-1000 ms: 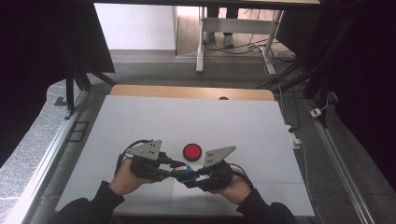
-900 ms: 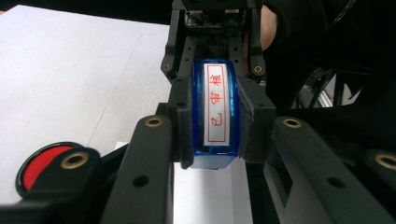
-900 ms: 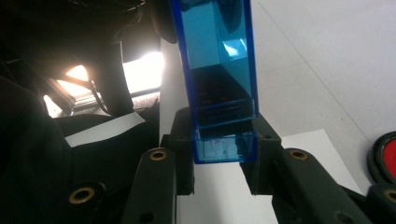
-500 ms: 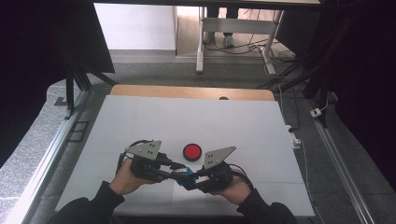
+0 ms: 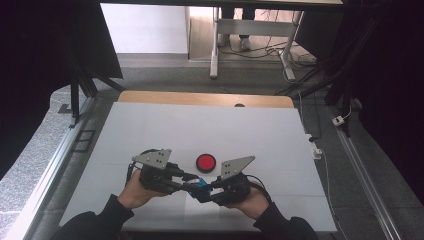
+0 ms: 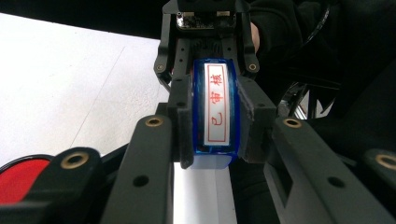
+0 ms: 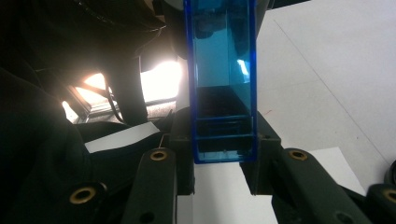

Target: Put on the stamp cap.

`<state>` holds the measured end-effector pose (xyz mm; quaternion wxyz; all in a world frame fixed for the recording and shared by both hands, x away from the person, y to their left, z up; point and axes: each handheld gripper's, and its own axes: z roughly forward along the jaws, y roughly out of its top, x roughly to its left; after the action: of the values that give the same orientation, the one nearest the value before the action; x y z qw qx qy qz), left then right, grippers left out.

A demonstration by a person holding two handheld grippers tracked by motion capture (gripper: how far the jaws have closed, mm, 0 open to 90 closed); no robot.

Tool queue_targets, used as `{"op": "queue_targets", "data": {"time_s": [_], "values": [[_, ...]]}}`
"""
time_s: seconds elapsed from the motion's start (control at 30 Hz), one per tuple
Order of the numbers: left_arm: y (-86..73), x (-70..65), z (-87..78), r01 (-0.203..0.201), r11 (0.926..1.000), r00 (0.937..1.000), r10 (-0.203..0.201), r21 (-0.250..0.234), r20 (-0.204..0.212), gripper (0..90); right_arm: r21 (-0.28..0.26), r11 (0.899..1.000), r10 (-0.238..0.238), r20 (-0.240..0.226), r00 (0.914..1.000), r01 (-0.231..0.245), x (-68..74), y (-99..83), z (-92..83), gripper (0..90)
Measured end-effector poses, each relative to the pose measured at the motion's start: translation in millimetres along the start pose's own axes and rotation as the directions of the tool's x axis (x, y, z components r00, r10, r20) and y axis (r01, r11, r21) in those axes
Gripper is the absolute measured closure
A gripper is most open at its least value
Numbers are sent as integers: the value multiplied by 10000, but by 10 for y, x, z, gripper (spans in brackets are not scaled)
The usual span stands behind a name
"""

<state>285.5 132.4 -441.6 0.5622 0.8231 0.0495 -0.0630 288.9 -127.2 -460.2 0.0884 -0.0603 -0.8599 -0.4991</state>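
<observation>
Both grippers meet over the near middle of the white table (image 5: 150,130), and a blue stamp (image 5: 201,183) hangs between them, clear of the surface; the left gripper (image 5: 187,180) has its jaws closed on one end, the stamp's white face with red characters (image 6: 215,105) turned toward its camera. The right gripper (image 5: 206,191) clamps the clear blue case (image 7: 220,84) from the other end; a red ink pad (image 5: 205,162) lies on the table just beyond the stamp.

Translucent blue stamp (image 6: 215,109) with a white face, red frame and red characters, round red ink pad (image 5: 205,162) with black rim, white counter (image 5: 210,130), black left gripper (image 5: 186,182), black right gripper (image 5: 206,191)
</observation>
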Motion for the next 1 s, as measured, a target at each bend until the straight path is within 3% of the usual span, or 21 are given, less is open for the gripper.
{"op": "queue_targets", "data": {"time_s": [0.2, 0.57, 1.0], "values": [[32, -24, -1, -122, 9997, 9994, 128, 193, -308, 704, 23, 10000, 41, 181, 9998, -41, -1, -1, -1, 674], [58, -36, -36, -43, 9992, 9974, 71, 393, -715, 704, 58, 9992, 396, 990, 9943, -404, -6, -12, -29, 537], [83, -37, -78, 218, 9977, 9926, -138, 648, -1203, 703, 108, 9964, 794, 2134, 9737, -836, 57, -16, -132, 366]]}}
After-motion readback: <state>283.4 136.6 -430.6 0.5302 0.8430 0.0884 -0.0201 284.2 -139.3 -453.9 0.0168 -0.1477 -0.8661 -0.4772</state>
